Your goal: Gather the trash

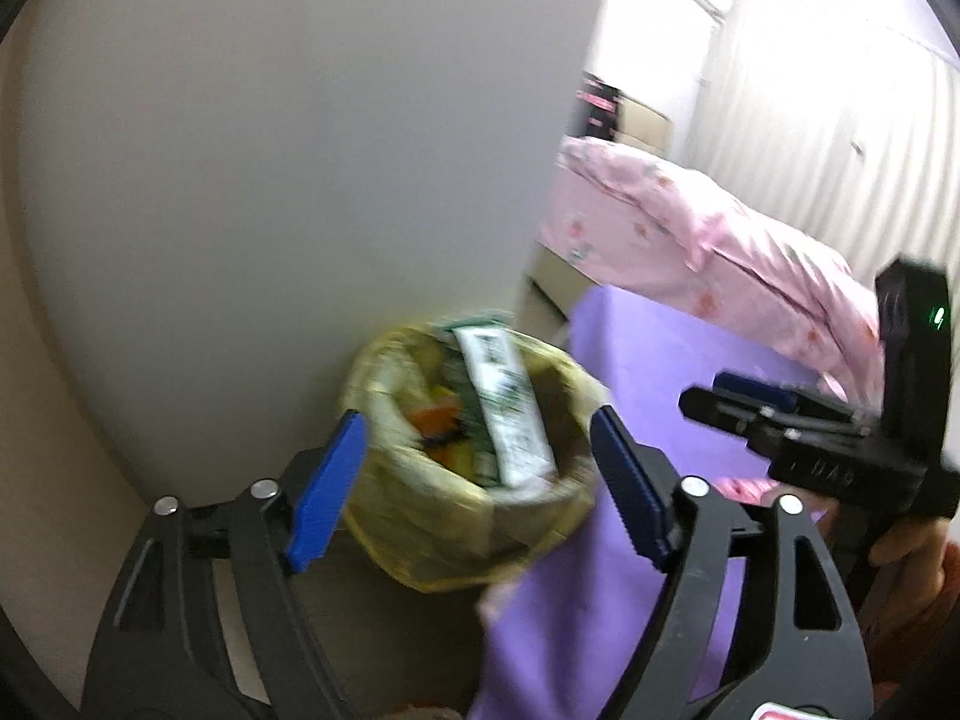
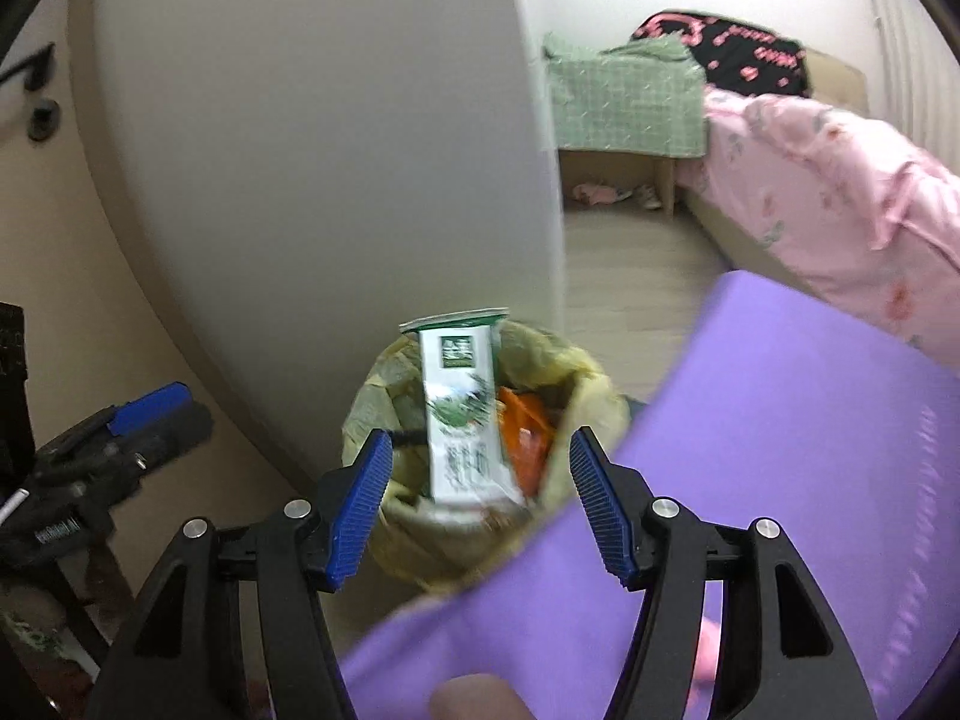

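Now my right tool [image 2: 480, 504] and left tool [image 1: 480, 492] gape empty, each well above the trash bag [image 2: 480, 450], where a white-green wrapper [image 2: 462, 414] sticks up.

floor [image 2: 630, 276], lined trash bin [image 2: 384, 402], bed [image 2: 840, 180]

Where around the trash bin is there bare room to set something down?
Bare floor lies between the white wall and the pink bed. The purple surface beside the bin is clear. The bin itself is crowded: a carton sticks out.
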The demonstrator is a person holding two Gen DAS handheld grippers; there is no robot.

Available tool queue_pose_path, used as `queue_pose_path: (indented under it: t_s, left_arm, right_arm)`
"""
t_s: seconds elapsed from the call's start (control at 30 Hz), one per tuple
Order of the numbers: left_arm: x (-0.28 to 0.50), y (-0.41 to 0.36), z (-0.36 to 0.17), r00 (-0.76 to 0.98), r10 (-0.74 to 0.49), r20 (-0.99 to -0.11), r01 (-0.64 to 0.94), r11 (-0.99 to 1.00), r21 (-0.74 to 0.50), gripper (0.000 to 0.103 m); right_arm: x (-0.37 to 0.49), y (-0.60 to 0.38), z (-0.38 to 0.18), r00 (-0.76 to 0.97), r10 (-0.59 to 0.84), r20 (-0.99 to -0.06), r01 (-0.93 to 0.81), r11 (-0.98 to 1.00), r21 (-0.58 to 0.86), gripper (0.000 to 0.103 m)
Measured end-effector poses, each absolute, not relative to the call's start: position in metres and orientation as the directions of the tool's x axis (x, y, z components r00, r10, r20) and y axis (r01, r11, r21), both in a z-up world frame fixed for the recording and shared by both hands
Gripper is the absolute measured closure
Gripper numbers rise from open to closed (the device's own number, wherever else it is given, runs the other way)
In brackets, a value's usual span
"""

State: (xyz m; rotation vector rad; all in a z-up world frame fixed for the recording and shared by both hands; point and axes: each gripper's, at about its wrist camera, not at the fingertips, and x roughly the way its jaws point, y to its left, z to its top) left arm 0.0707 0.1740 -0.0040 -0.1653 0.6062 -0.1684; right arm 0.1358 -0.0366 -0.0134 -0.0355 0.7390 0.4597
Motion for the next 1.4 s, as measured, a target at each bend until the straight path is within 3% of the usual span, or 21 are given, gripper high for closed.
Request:
queue_pose_path:
  t_s: [0.07, 0.1, 0.3, 0.5, 1.4]
  left_arm:
    - [0.063, 0.149, -0.001, 0.794, -0.239, -0.559, 0.163, 0.969, -0.183, 0.013]
    - [0.061, 0.137, -0.001, 0.786, -0.251, -0.565, 0.185, 0.967, -0.173, 0.012]
    - [0.039, 0.086, 0.007, 0.795, -0.252, -0.552, 0.235, 0.967, -0.103, 0.012]
    - [0.018, 0.055, 0.013, 0.845, -0.13, -0.519, 0.182, 0.982, 0.05, 0.012]
    - [0.007, 0.049, 0.019, 0.841, -0.118, -0.527, 0.176, 0.983, 0.061, 0.012]
  right_arm:
    - [0.118, -0.052, -0.005, 0.68, 0.355, -0.642, -0.388, 0.917, 0.097, 0.045]
    - [0.106, -0.061, -0.002, 0.696, 0.34, -0.632, -0.373, 0.924, 0.085, 0.045]
    - [0.042, -0.117, 0.006, 0.772, 0.196, -0.605, -0.22, 0.975, 0.035, 0.045]
    - [0.004, -0.149, -0.006, 0.787, 0.15, -0.599, -0.126, 0.989, 0.082, 0.045]
    - [-0.026, -0.159, -0.001, 0.827, 0.153, -0.541, -0.119, 0.988, 0.099, 0.045]
